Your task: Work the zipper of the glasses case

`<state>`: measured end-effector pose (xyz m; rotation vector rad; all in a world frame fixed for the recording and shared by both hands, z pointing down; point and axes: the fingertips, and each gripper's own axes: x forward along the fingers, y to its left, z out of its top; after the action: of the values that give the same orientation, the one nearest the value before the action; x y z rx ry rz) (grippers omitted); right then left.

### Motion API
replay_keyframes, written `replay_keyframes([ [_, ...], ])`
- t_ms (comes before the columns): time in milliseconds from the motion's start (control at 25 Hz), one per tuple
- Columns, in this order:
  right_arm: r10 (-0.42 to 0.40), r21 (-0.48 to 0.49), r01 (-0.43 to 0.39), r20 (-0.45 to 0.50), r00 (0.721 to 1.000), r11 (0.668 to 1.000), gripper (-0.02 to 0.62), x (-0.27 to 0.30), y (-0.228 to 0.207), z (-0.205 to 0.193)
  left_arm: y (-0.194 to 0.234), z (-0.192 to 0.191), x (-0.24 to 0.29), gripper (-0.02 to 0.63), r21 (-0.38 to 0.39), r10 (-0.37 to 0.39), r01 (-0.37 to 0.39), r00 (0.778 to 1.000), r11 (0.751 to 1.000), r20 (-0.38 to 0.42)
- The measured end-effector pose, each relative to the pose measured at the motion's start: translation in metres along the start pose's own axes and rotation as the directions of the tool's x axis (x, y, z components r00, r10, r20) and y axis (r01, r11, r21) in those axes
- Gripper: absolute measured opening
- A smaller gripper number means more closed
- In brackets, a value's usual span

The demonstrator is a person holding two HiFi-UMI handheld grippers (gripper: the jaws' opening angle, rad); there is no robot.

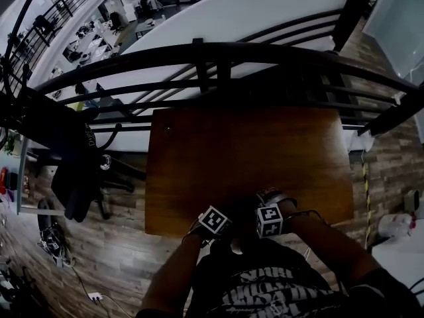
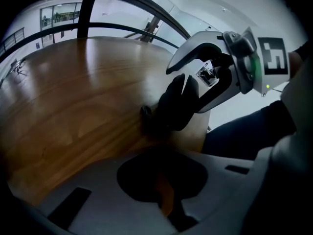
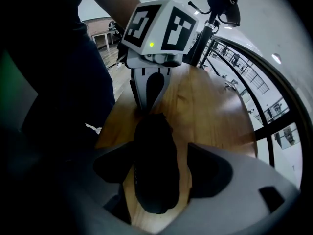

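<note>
A: Where is the glasses case?

B: On the wooden table, at its near edge, right in front of the person. It is a dark, oblong shape lying lengthwise between the jaws of the right gripper.

A: Is that gripper holding it?

B: No. Its jaws stand wide, one on each side, and bare wood shows between each pad and the case. It straddles the case without clamping it.

A: And the left gripper?

B: Its jaws are pressed together, tips down at one end of the case, touching it or just beside it. I see nothing pinched between them. A small dark nub sits by that end. It may be the pull tab, but it is too dark to say.

A: How will the case handle?

B: I judge it light and somewhat soft-shelled, so it should skate easily on this glossy wood and give a little under pressure. The zipper is lost in the black surface.

A: So where to take hold?

B: Across the middle of the body, on the long sides, firmly enough to stop it sliding but not enough to crush it. The other tongs should take only the tab and draw it along the seam.
</note>
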<state>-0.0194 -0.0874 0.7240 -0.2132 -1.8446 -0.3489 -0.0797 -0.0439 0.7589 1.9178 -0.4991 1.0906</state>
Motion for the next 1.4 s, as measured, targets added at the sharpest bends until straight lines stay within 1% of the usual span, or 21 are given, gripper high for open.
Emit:
replay_keyframes([
  [120,0.028,-0.04,-0.031,-0.077,0.997,0.999,0.321,0.009,0.004,-0.01,0.004,0.0,-0.001,0.005,0.027,0.033,-0.033,0.999,0.999,-0.009],
  [200,0.018,-0.046,-0.023,-0.099,0.995,0.999,0.304,0.012,0.005,-0.013,0.007,0.001,-0.002,0.005,0.043,0.048,-0.048,0.999,0.998,0.0],
  [240,0.009,-0.026,-0.011,-0.087,0.996,1.0,0.273,0.01,0.004,-0.012,0.006,0.002,-0.002,0.005,0.049,0.046,-0.046,0.999,0.998,0.005],
  [360,-0.031,0.069,0.033,-0.026,0.999,0.997,0.268,-0.003,-0.004,-0.008,0.0,0.003,0.0,0.005,0.055,0.015,-0.016,1.0,0.998,0.015],
  [440,-0.073,0.097,0.072,0.001,0.997,0.993,0.268,-0.009,-0.013,-0.009,0.0,0.004,0.001,0.005,0.053,0.018,-0.019,1.0,0.998,0.015],
  [520,-0.09,0.111,0.09,-0.003,0.996,0.99,0.268,-0.011,-0.017,-0.011,0.002,0.005,0.002,0.005,0.052,0.029,-0.03,0.999,0.998,0.015],
  [640,-0.103,0.142,0.105,-0.02,0.994,0.984,0.268,-0.01,-0.022,-0.014,-0.001,0.018,0.004,0.005,0.073,0.025,-0.028,0.999,0.997,0.047],
  [720,-0.115,0.23,0.117,-0.023,0.993,0.966,0.268,-0.011,-0.029,-0.013,-0.002,0.025,0.004,0.005,0.084,0.025,-0.031,0.997,0.996,0.067],
  [760,-0.115,0.289,0.119,-0.033,0.993,0.95,0.268,-0.011,-0.031,-0.012,0.0,0.028,0.003,0.005,0.087,0.035,-0.042,0.996,0.995,0.078],
  [840,-0.104,0.417,0.123,-0.068,0.992,0.9,0.268,-0.009,-0.034,-0.012,0.002,0.034,0.002,0.005,0.083,0.051,-0.059,0.994,0.995,0.1],
  [880,-0.097,0.488,0.123,-0.078,0.992,0.864,0.268,-0.009,-0.035,-0.012,0.002,0.038,0.002,0.005,0.079,0.055,-0.064,0.992,0.995,0.111],
  [920,-0.088,0.563,0.113,-0.071,0.994,0.819,0.268,-0.01,-0.037,-0.01,0.001,0.042,0.002,0.005,0.077,0.058,-0.068,0.991,0.995,0.123],
  [960,-0.079,0.638,0.091,-0.047,0.996,0.765,0.27,-0.011,-0.039,-0.006,-0.001,0.047,0.002,0.005,0.077,0.059,-0.07,0.989,0.995,0.135],
  [1040,-0.062,0.751,0.028,0.017,0.998,0.66,0.27,-0.015,-0.041,0.005,-0.005,0.056,0.002,0.005,0.078,0.057,-0.07,0.986,0.994,0.156],
  [1080,-0.056,0.781,0.005,0.039,0.998,0.624,0.27,-0.016,-0.041,0.009,-0.007,0.06,0.003,0.005,0.077,0.056,-0.069,0.985,0.995,0.162],
  [1200,-0.064,0.824,-0.018,0.066,0.996,0.566,0.27,-0.017,-0.038,0.013,-0.007,0.062,0.015,0.005,0.057,0.059,-0.069,0.986,0.996,0.156],
  [1240,-0.07,0.842,-0.031,0.081,0.994,0.539,0.272,-0.017,-0.037,0.013,-0.005,0.06,0.019,0.005,0.054,0.065,-0.073,0.987,0.996,0.149],
  [1280,-0.071,0.863,-0.056,0.106,0.992,0.503,0.272,-0.016,-0.037,0.013,-0.002,0.06,0.021,0.005,0.054,0.074,-0.083,0.986,0.995,0.147],
  [1320,-0.07,0.885,-0.089,0.136,0.988,0.456,0.272,-0.016,-0.036,0.012,0.002,0.06,0.02,0.005,0.05,0.084,-0.093,0.985,0.994,0.15],
  [1360,-0.07,0.909,-0.126,0.167,0.983,0.398,0.272,-0.016,-0.037,0.009,0.006,0.061,0.018,0.005,0.038,0.092,-0.1,0.983,0.994,0.158],
  [1400,-0.074,0.931,-0.165,0.199,0.977,0.327,0.272,-0.015,-0.037,0.004,0.009,0.063,0.015,0.005,0.02,0.099,-0.104,0.981,0.994,0.169],
])
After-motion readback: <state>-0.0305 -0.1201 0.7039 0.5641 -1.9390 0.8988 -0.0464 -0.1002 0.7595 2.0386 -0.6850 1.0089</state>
